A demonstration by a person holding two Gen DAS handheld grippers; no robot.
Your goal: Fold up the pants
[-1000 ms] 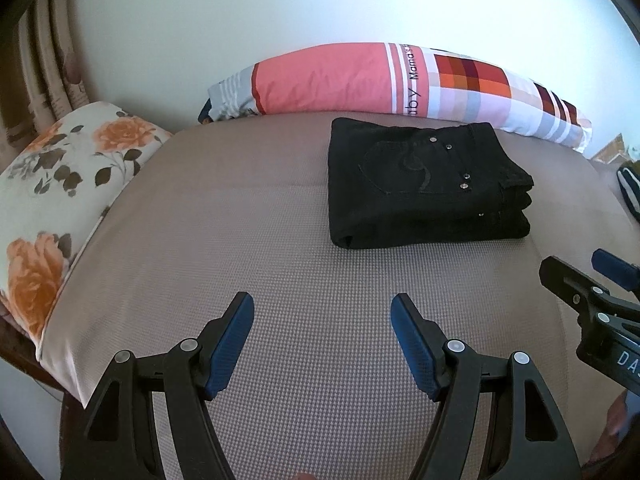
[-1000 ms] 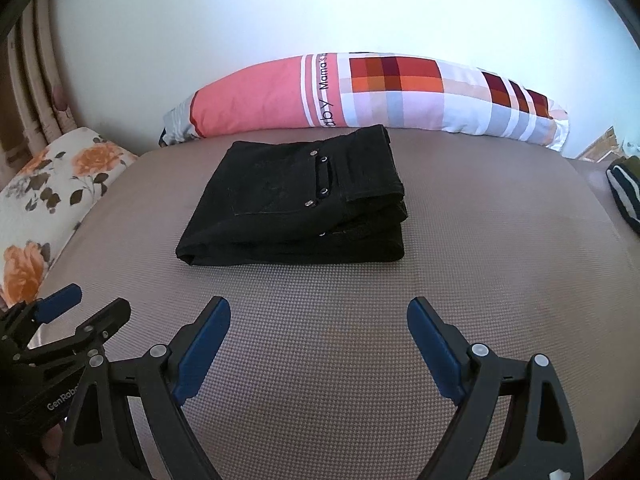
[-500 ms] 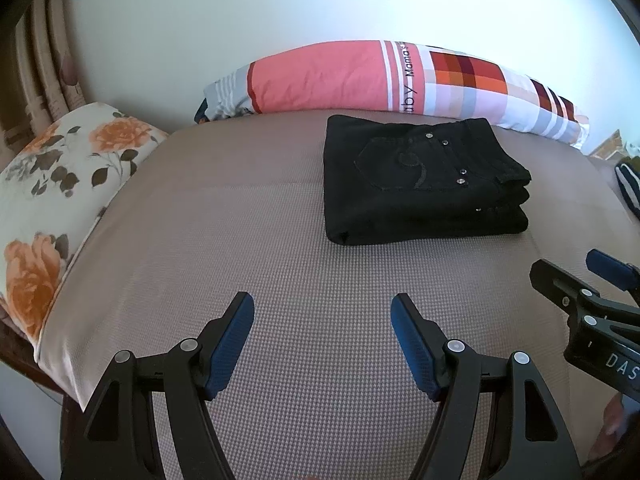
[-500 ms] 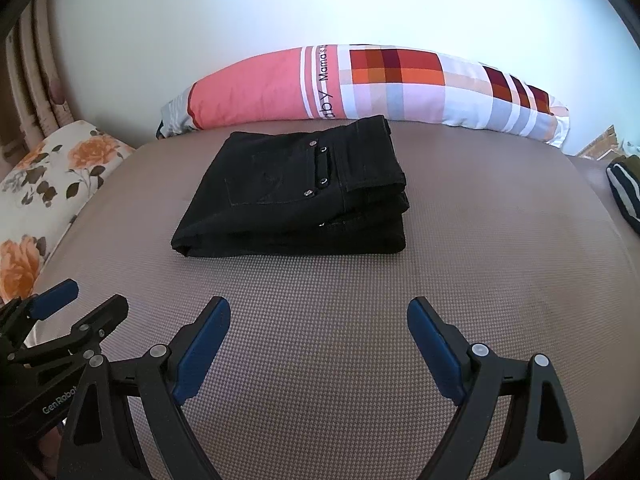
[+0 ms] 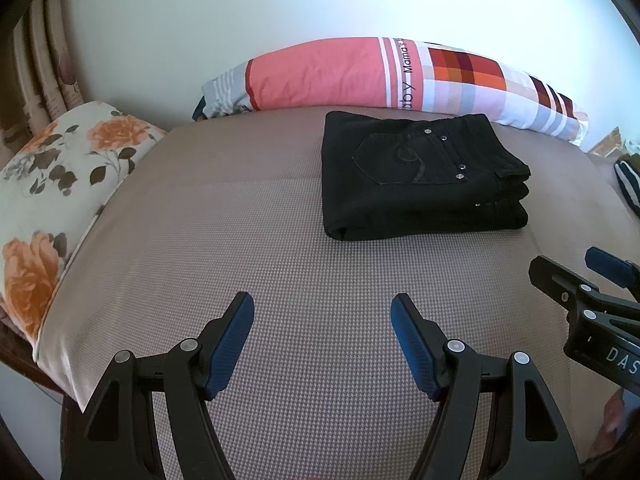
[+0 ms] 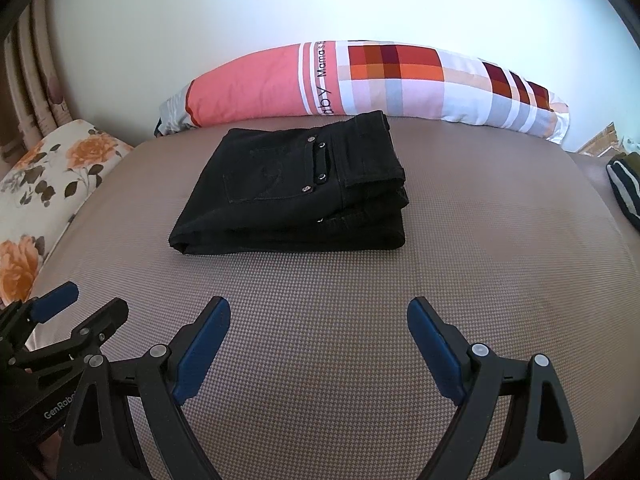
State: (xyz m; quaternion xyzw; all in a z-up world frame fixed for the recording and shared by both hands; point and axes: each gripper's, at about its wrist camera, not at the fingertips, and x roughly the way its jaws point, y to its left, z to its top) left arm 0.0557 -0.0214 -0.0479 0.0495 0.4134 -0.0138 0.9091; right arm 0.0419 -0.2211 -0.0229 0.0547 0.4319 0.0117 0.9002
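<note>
Nothing of note has moved since the earlier frames: your tools and the pants sit as before.

Left wrist view: your left gripper (image 5: 322,314) stands wide and empty over the bare mattress (image 5: 240,240). The pants (image 5: 420,178) lie ahead, well apart, folded into a compact stack near the striped pillow (image 5: 340,72).

Right wrist view: your right gripper (image 6: 319,318) is likewise wide, holding nothing. The pants (image 6: 296,192) show stacked layers with edges roughly aligned. Folding appears complete; I judge nothing remains beyond withdrawal.

Our left gripper (image 5: 322,308) and right gripper (image 6: 319,312) are black frames with blue pads, silver rivets, white lettering
</note>
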